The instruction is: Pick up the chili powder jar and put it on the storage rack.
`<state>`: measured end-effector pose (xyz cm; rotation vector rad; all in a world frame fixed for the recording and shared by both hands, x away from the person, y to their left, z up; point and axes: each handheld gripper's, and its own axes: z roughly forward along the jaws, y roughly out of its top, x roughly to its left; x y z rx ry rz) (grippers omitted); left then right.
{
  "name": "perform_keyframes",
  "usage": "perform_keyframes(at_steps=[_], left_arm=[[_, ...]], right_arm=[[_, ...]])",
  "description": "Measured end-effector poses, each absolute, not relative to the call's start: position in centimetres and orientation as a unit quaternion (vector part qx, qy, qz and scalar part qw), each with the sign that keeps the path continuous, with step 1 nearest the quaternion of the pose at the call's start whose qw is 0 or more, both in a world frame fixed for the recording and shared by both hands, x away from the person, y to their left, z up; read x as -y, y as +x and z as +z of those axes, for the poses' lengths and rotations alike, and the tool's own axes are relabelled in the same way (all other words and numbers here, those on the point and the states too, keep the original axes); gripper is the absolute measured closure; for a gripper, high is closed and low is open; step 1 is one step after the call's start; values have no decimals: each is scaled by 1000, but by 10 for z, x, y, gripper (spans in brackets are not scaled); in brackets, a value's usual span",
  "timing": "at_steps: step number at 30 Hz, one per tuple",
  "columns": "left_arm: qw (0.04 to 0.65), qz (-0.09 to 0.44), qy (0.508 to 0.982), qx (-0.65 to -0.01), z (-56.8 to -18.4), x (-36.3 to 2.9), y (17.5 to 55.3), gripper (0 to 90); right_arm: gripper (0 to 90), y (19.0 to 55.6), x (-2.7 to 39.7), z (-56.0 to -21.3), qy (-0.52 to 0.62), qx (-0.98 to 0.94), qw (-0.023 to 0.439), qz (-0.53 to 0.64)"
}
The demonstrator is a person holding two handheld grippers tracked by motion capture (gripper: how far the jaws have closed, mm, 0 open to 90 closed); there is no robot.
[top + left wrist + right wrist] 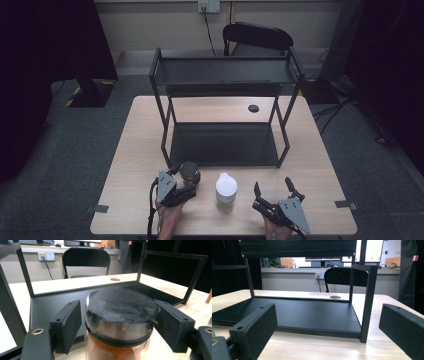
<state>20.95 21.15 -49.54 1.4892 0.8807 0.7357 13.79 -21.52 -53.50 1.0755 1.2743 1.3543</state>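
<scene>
Table (135, 150) carries a black two-tier rack (225, 145) toward 12 o'clock. Right gripper (274, 192) rests at 5 o'clock on the table edge, jaws wide, nothing between them. Left gripper (186, 179) sits at 7 o'clock, jaws narrowed around the jar (190, 171); in the left gripper view the right pad meets the lid rim, the left pad stands just off the glass. White bottle (226, 189) stands upright at 6 o'clock, between the grippers. Jar holds orange powder, black lid on.
</scene>
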Motion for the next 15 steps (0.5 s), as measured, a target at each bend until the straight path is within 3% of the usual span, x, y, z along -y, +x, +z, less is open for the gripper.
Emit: perform_keyframes(at_steps=[15], left_arm=[[591,318,640,-374,-502,-210,212,322]], right_arm=[[6,138,215,-535,440,-521,477,554]])
